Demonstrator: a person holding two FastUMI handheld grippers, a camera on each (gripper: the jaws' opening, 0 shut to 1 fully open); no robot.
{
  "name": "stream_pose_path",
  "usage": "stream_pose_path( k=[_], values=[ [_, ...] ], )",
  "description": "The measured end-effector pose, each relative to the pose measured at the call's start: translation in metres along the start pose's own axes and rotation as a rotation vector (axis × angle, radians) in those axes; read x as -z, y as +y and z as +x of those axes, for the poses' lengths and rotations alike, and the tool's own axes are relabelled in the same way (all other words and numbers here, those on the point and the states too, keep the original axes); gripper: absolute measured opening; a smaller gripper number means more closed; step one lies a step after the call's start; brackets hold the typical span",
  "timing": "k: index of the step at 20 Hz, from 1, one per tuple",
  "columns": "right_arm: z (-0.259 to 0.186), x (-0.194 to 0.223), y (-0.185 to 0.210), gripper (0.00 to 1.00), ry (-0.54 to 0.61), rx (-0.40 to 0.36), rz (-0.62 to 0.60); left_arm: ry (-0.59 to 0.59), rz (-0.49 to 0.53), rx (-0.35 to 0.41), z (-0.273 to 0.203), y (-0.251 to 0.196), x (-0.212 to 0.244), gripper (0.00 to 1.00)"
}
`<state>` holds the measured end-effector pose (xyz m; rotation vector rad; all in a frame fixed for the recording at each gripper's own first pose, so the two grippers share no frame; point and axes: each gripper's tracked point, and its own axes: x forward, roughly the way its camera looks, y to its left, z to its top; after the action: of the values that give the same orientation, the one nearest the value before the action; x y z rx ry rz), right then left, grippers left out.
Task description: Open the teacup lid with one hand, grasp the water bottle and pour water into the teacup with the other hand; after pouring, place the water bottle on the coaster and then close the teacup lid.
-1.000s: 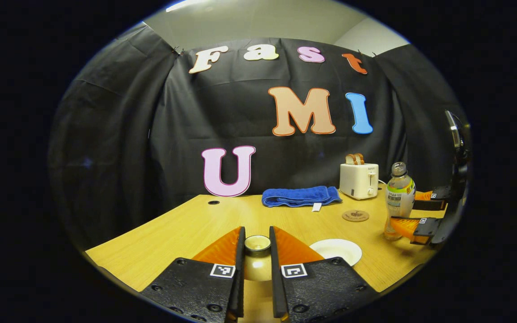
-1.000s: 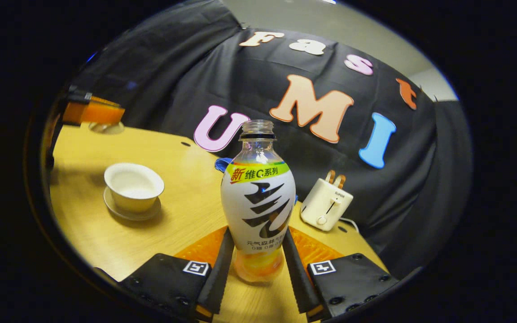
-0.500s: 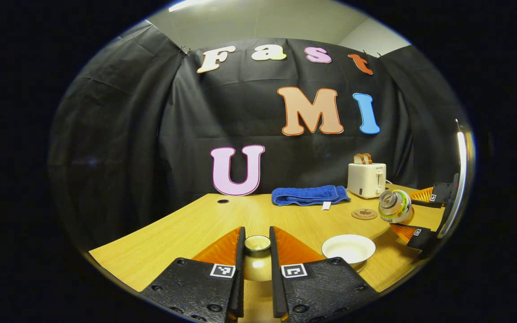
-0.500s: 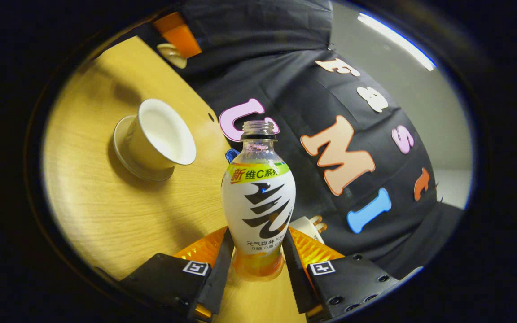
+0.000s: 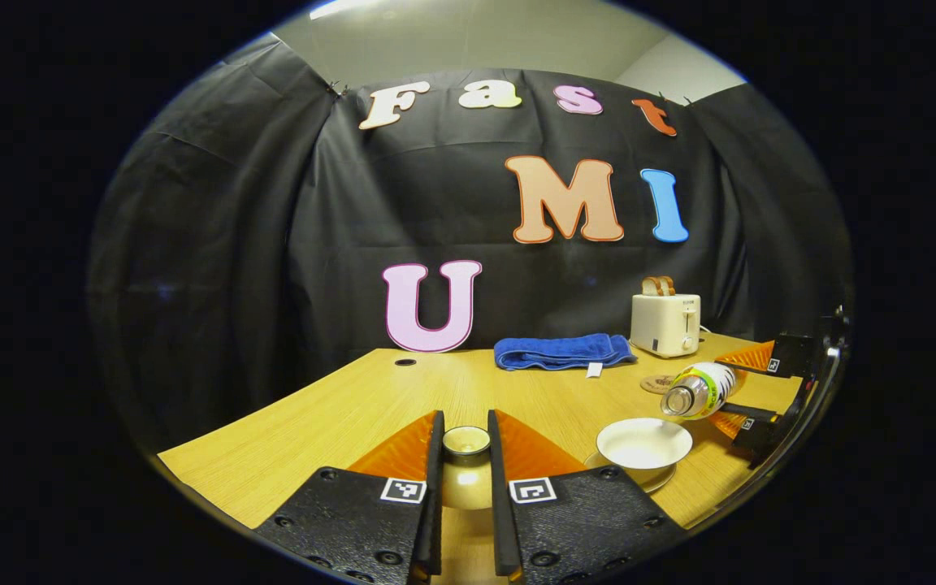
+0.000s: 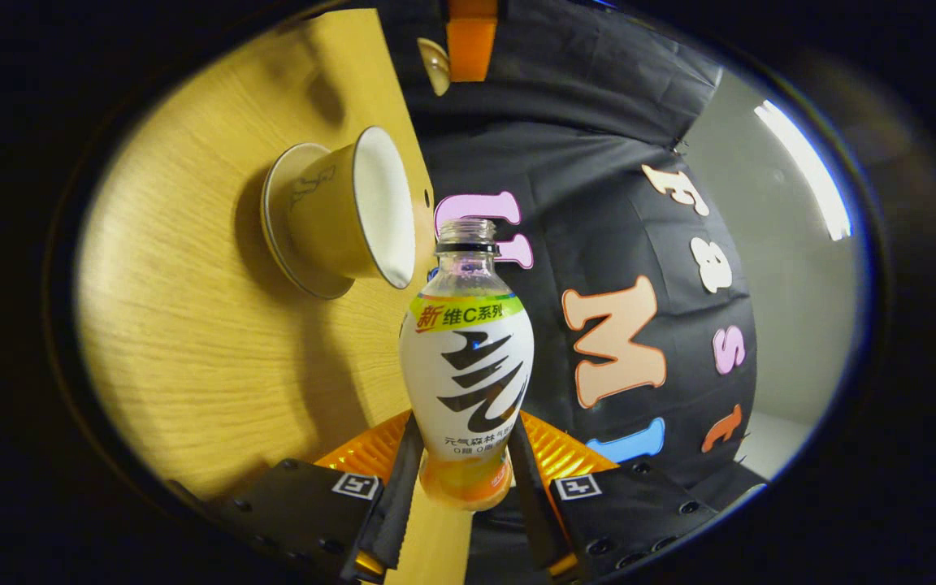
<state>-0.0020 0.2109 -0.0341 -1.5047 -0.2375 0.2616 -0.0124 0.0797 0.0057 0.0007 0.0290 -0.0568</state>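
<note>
plastic water bottle (image 6: 466,366) tipped near-horizontal, open mouth toward teacup (image 6: 338,219).

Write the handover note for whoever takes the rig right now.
Left gripper: shut on the teacup lid, held off the cup.
Right gripper: shut on the water bottle, uncapped, tipped nearly sideways, mouth at the rim of the open teacup; no stream is visible.
Coaster: on the table behind the cup, bare.
Done: lid off, bottle grasped.
Left: pour, stand bottle on coaster, close lid.
</note>
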Motion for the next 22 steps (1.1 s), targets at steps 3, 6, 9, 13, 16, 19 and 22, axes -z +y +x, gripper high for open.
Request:
stream_pose_path(
  k=[3, 6, 9, 13, 16, 19, 22],
  values=[
    [0.005, 0.004, -0.007, 0.63, -0.01, 0.008, -0.106, 0.0, -0.015, 0.001, 0.001, 0.004, 0.001, 0.23],
    [0.005, -0.001, -0.014, 0.64, -0.029, 0.017, -0.215, -0.002, -0.025, 0.002, 0.001, 0.006, 0.001, 0.23],
    [0.008, -0.004, -0.02, 0.63, -0.053, 0.021, -0.319, -0.013, -0.024, 0.0, 0.0, 0.008, -0.002, 0.23],
    [0.007, -0.01, -0.026, 0.62, -0.08, 0.019, -0.428, -0.02, -0.046, 0.011, -0.002, 0.003, -0.003, 0.23],
    [0.006, -0.012, -0.026, 0.63, -0.095, 0.027, -0.462, -0.026, -0.068, 0.024, -0.004, -0.001, -0.004, 0.23],
    [0.006, -0.015, -0.029, 0.63, -0.109, 0.038, -0.508, -0.027, -0.078, 0.029, -0.006, -0.001, -0.004, 0.22],
    [0.006, -0.017, -0.032, 0.62, -0.129, 0.045, -0.568, -0.034, -0.079, 0.026, -0.006, 0.0, -0.006, 0.22]
  ],
)
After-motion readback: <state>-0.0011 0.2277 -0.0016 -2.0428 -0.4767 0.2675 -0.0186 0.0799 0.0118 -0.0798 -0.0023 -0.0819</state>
